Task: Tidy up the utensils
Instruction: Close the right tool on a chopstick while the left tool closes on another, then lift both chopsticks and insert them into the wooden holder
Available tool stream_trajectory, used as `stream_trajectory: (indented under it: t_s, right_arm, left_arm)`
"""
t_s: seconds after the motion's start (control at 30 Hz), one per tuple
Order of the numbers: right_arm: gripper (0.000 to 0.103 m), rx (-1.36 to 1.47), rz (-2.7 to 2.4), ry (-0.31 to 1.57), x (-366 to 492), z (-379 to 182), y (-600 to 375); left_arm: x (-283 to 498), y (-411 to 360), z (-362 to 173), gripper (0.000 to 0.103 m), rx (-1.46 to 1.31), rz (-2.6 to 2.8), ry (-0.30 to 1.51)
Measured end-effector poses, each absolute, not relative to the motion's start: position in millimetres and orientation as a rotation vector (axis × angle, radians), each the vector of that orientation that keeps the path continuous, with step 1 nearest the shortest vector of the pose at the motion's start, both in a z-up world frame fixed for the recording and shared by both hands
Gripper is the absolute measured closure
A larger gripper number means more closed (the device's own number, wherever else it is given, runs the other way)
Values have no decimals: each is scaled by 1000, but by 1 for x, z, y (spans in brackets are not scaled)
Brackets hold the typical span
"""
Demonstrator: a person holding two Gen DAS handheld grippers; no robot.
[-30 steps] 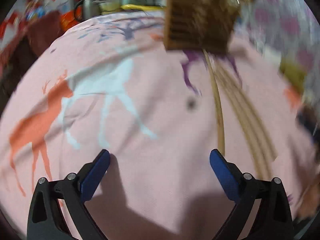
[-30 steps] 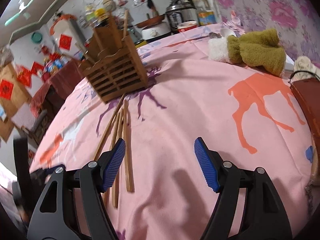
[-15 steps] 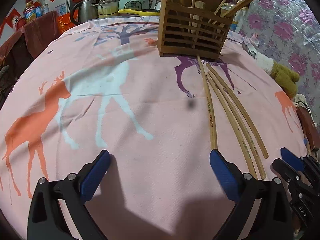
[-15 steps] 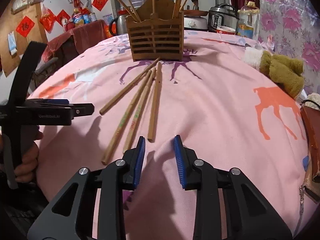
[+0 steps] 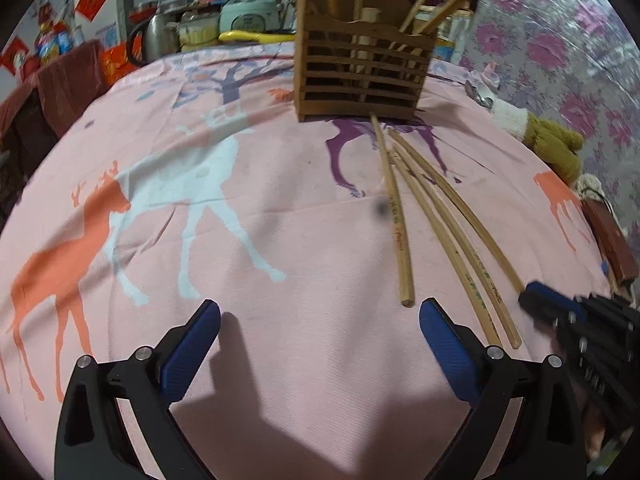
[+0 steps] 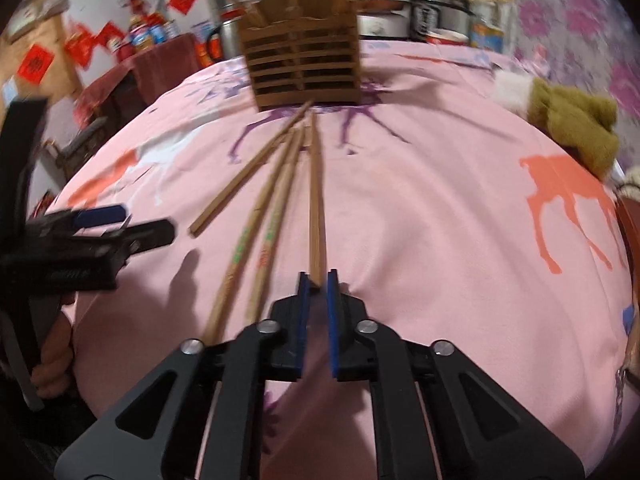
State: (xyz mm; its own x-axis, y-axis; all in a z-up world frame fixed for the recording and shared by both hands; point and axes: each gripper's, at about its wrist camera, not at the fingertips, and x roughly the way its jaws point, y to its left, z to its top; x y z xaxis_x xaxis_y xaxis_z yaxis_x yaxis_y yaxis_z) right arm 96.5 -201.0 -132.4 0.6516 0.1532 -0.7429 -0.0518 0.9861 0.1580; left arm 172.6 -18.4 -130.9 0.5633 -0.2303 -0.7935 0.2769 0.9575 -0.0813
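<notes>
While your right gripper (image 6: 315, 280) tilts downward, its fingers, just closing, clench the nearest wooden chopstick (image 6: 315, 200); your left gripper (image 5: 320, 316) hovers released.

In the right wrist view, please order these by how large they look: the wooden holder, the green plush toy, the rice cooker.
1. wooden holder, clearly the largest.
2. green plush toy.
3. rice cooker, smallest, but it stands farthest back, so its true size against the toy is unsure.

Right gripper (image 6: 317, 280) jaws, just closing, pinch near end of rightmost chopstick (image 6: 315, 200); three chopsticks (image 6: 264, 216) lie left; holder (image 6: 304, 68) ahead.
</notes>
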Motion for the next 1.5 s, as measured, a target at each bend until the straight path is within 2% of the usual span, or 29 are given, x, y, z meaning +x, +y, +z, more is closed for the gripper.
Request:
stream_trajectory:
  t_s: [0.27,0.33,0.37,0.4,0.47,0.57,0.77,0.83,0.87,0.9,0.97,1.3,1.5]
  right_arm:
    - [92,220,123,861,100,-134,-213]
    - [92,219,123,860,100,-134,-213]
    - [92,223,125,861,100,-134,-213]
    - [92,227,126,862,100,-134,-213]
    - [92,233,128,863,99,-134,-214]
    - [91,228,128,862,99,-133,-213]
    - [91,204,123,862,101,-134,-211]
    - [95,185,118,862,102,-134,-208]
    - [95,178,122,859,102,-133,-207]
    - [96,175,126,857,101,-133,-207]
    - [96,169,130,850,100,-132,-206]
    - [94,158,143,861,101,-133,-204]
    - [97,141,135,797,93,-126,-201]
  left_arm:
    - [155,-49,-124,6,197,-405,866]
    - [156,-54,-124,14,197,-433,877]
    - [159,-55,-125,27,189,-449,894]
    - [163,-56,-127,44,172,-474,922]
    - [169,-56,-132,64,148,-496,972]
    - [175,-52,-131,68,106,-508,985]
    - [179,-61,-132,68,139,-481,992]
    - [180,-65,-133,68,164,-478,989]
    - [179,-66,-133,74,175,-475,986]
    - [178,-67,-133,86,182,-472,982]
    - [177,-63,-132,94,168,-471,983]
    - [177,-34,-133,94,28,-438,988]
    - [171,-33,-126,95,38,-415,952]
